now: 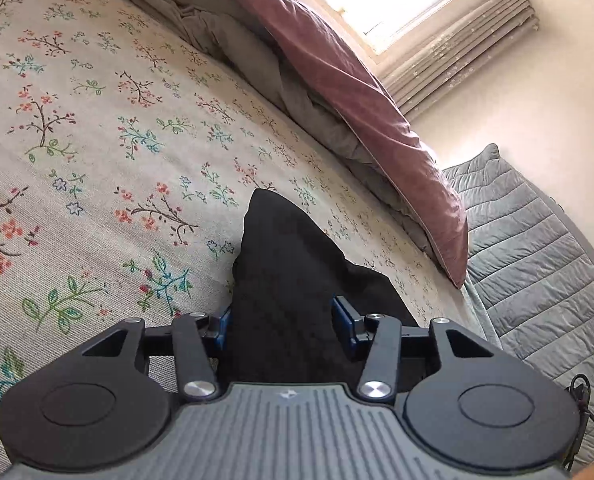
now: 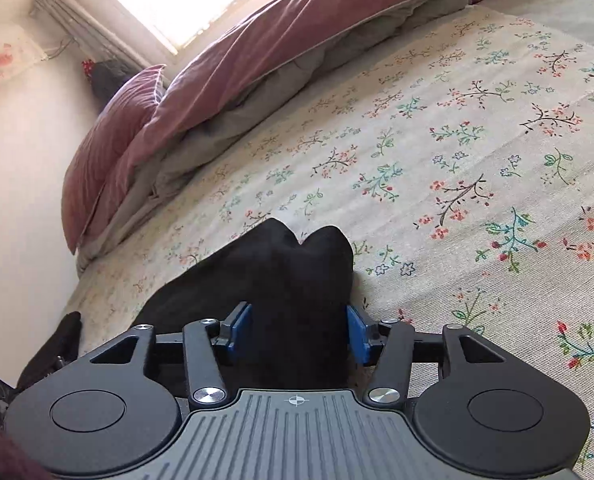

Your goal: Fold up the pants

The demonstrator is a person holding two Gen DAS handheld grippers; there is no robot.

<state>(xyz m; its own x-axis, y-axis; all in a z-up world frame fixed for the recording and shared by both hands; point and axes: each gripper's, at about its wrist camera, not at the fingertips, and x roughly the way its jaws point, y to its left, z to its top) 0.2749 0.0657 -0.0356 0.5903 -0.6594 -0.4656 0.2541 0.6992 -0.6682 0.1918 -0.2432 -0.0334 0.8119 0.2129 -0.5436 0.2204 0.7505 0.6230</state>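
The black pants (image 1: 281,248) lie bunched on the floral bedspread (image 1: 97,140), rising to a peak just ahead of my left gripper (image 1: 285,320). Its blue pads (image 1: 346,322) stand wide apart with the dark cloth between them, and I see no pinch. In the right wrist view the same black pants (image 2: 289,264) form two rounded humps on the bedspread (image 2: 457,160). My right gripper (image 2: 299,332) straddles them with its blue pads (image 2: 355,334) spread apart, loose around the fabric. The cloth runs off toward the lower left there.
A pink duvet (image 1: 337,68) with grey lining is heaped along the far side of the bed, with a pink pillow (image 2: 109,152) beside the wall. A grey quilted cover (image 1: 537,248) lies past the bed's edge. A radiator (image 1: 457,48) stands under a bright window.
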